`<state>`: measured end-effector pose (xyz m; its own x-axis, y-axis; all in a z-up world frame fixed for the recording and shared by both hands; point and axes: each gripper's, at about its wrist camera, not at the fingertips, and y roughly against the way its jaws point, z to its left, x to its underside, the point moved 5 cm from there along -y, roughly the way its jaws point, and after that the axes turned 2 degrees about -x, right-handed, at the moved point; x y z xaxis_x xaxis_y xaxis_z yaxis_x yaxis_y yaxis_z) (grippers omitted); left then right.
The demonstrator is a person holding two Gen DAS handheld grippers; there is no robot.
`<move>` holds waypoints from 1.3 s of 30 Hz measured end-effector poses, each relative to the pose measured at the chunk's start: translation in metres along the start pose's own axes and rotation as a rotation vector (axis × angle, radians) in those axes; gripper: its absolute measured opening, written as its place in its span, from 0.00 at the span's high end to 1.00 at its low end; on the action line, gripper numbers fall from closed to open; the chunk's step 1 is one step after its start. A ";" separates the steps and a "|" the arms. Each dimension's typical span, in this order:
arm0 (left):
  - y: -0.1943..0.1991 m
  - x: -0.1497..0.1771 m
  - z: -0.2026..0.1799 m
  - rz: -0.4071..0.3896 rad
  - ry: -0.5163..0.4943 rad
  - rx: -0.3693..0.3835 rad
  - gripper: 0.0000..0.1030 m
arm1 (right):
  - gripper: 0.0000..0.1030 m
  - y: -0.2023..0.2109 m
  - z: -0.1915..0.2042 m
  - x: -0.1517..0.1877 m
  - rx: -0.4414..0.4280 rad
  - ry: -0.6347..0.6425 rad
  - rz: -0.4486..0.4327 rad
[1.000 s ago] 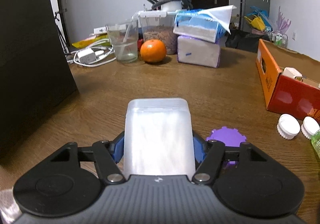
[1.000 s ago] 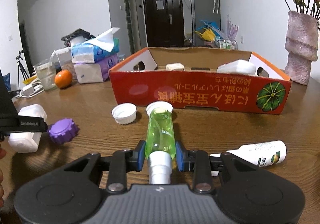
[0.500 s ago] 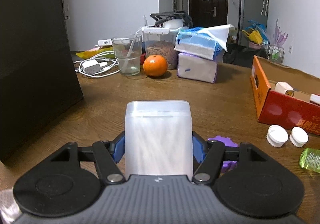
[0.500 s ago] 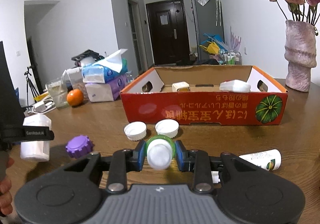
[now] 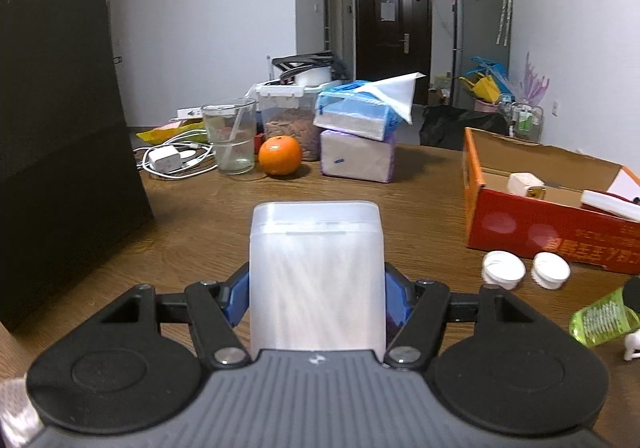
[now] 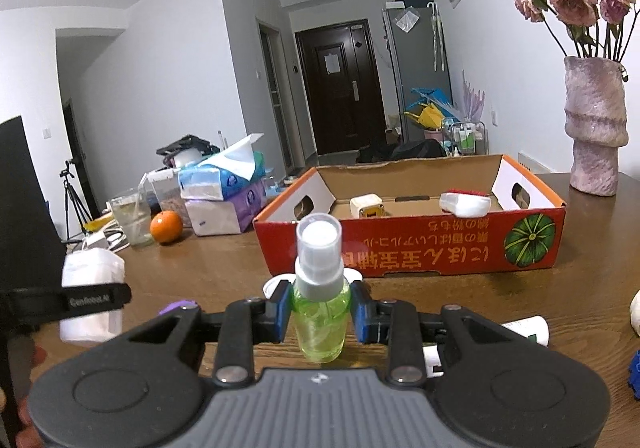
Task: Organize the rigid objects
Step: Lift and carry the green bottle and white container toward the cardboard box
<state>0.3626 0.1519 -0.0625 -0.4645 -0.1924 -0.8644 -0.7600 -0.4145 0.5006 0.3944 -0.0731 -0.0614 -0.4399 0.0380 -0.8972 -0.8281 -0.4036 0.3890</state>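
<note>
Now the left gripper (image 5: 316, 288) is clamped on a frosted white plastic container (image 5: 316, 272) and the right gripper (image 6: 320, 308) on a green spray bottle (image 6: 320, 312), both held above the wooden table (image 5: 420, 200). Two white items already lie in the red cardboard box (image 6: 420, 252); two white caps (image 5: 524, 270), a purple lid (image 6: 176, 306) and a white tube (image 6: 524, 330) remain on the table.

A frosted white plastic container (image 5: 316, 276) with rounded corners stood upright, clear of the wooden table (image 5: 420, 200). A small green spray bottle (image 6: 320, 288) with a clear cap stood upright too. Two white caps (image 5: 503, 270) lay on the table before an open red cardboard box (image 6: 416, 248) that held two white items.
</note>
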 end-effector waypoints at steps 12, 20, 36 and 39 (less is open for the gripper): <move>0.018 0.003 -0.032 -0.015 -0.025 0.041 0.36 | 0.71 0.019 -0.010 -0.010 -0.006 -0.029 -0.049; 0.030 0.003 -0.050 -0.025 -0.033 0.075 0.36 | 0.71 0.031 -0.019 -0.016 -0.008 -0.044 -0.079; 0.059 -0.002 -0.087 -0.046 -0.047 0.149 0.36 | 0.71 0.065 -0.037 -0.020 -0.003 -0.042 -0.126; 0.064 -0.003 -0.096 -0.049 -0.052 0.167 0.36 | 0.71 0.074 -0.041 -0.020 0.001 -0.038 -0.137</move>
<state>0.3585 0.0408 -0.0325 -0.4445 -0.1271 -0.8867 -0.8452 -0.2683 0.4622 0.3567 -0.1414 -0.0234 -0.3358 0.1268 -0.9334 -0.8815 -0.3915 0.2639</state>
